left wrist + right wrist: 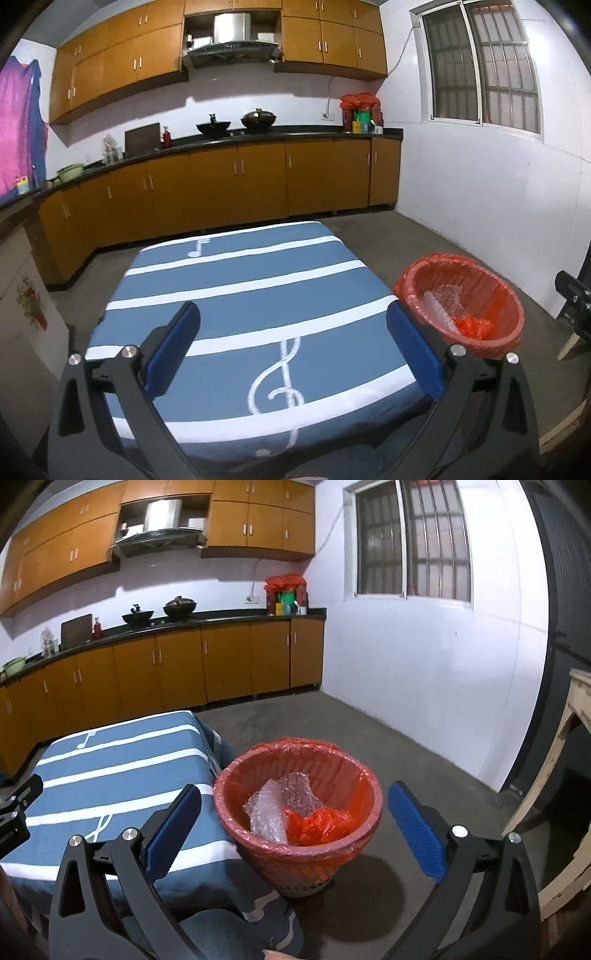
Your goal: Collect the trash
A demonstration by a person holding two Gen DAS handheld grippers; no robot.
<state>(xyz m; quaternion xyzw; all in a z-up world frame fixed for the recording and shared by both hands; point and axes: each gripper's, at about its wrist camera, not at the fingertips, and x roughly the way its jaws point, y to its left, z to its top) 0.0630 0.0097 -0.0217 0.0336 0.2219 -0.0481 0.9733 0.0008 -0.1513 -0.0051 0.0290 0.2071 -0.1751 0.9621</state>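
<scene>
Left gripper (293, 328) hung over the near half of the table (229, 280), jaws spread wide, nothing between them. Table cloth blue with white stripes and music notes, bare of trash. Right gripper (295, 812) was aimed at the basket (258, 843), jaws likewise spread wide and empty; the basket showed between them but sat farther off, untouched. Basket stood on the floor (369, 731) just right of the table, lined with a red bag (354, 775). Inside lay crumpled bubble wrap (267, 812) and a red plastic scrap (317, 825).
</scene>
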